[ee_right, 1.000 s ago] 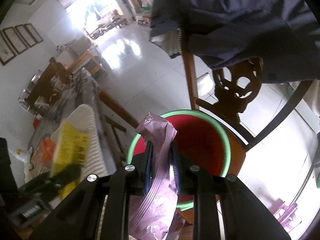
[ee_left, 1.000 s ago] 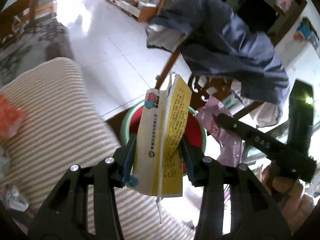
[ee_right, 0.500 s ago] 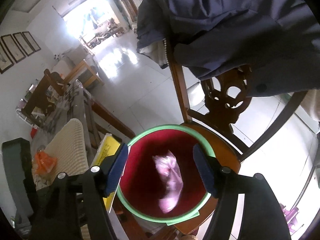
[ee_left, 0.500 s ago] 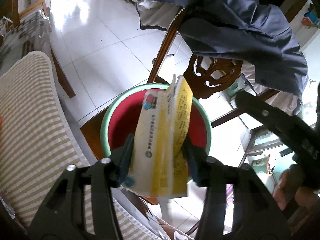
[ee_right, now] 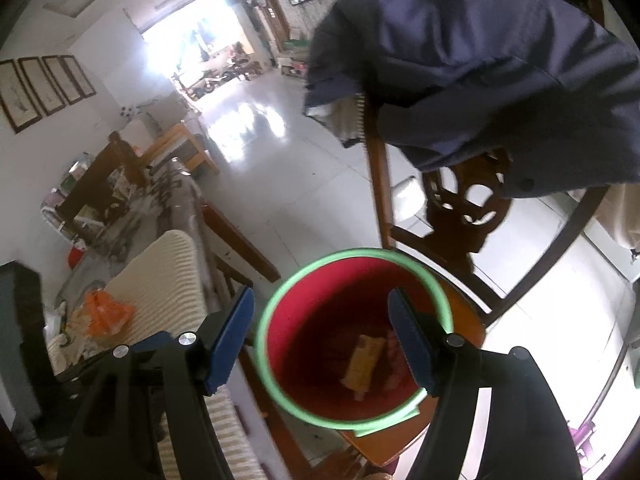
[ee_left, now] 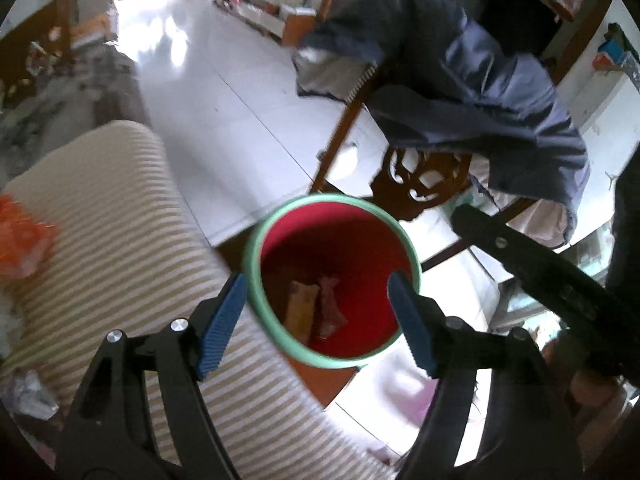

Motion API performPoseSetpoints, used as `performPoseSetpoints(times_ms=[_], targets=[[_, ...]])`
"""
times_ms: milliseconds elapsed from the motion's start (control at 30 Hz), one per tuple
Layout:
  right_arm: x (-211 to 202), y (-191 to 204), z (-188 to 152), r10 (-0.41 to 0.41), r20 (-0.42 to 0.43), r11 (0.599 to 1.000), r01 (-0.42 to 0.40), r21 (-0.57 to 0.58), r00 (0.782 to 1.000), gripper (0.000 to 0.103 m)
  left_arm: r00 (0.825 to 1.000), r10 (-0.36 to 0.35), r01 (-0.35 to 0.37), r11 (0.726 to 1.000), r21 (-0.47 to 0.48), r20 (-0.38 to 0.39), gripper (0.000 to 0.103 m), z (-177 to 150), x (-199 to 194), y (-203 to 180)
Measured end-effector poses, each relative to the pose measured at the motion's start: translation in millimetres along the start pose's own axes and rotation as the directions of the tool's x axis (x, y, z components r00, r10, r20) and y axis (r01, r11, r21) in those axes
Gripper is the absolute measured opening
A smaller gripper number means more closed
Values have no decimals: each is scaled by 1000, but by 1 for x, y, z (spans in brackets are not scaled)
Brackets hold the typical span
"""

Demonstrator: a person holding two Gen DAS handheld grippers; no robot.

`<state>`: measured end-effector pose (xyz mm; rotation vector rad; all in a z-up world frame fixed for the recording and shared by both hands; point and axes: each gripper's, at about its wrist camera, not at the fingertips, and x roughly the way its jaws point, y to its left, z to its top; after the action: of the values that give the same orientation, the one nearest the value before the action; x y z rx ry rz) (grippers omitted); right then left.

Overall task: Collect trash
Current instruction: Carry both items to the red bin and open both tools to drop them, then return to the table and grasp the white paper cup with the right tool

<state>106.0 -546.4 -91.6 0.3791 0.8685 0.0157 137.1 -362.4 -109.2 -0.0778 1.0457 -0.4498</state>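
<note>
A red bin with a green rim (ee_left: 256,280) stands on a wooden chair seat, just below both grippers. At its bottom lie a yellow pack (ee_left: 300,308) and a pink wrapper (ee_left: 330,312). My left gripper (ee_left: 316,284) hovers over the bin mouth, its jaws opening with nothing between the blue pads. In the right wrist view the same rim (ee_right: 360,254), yellow pack (ee_right: 364,360) and pink wrapper (ee_right: 394,376) show. My right gripper (ee_right: 320,296) hangs open and empty above the bin. One black finger (ee_left: 500,240) of it crosses the left wrist view at the right.
A cream striped cloth (ee_left: 100,240) covers the surface at the left, with an orange bag (ee_left: 24,240) and crumpled white scraps (ee_left: 28,396) on it. A blue jacket (ee_right: 480,80) hangs over the carved chair back (ee_right: 468,200). White tiled floor lies beyond.
The left gripper let go of the yellow pack, which now lies in the bin. The right gripper dropped the pink wrapper into the bin. Both pairs of jaws have spread wide.
</note>
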Motion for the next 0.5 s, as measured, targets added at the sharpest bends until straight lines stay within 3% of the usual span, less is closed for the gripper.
performPoseSetpoints(times_ms=[233, 500], targets=[[8, 82, -15, 70, -23, 992, -72, -105, 997, 71, 990, 85, -79, 995, -62, 116, 70, -31, -73, 56], [19, 192, -56, 143, -103, 956, -164, -242, 984, 72, 977, 142, -120, 982, -145, 156, 70, -77, -144, 129]])
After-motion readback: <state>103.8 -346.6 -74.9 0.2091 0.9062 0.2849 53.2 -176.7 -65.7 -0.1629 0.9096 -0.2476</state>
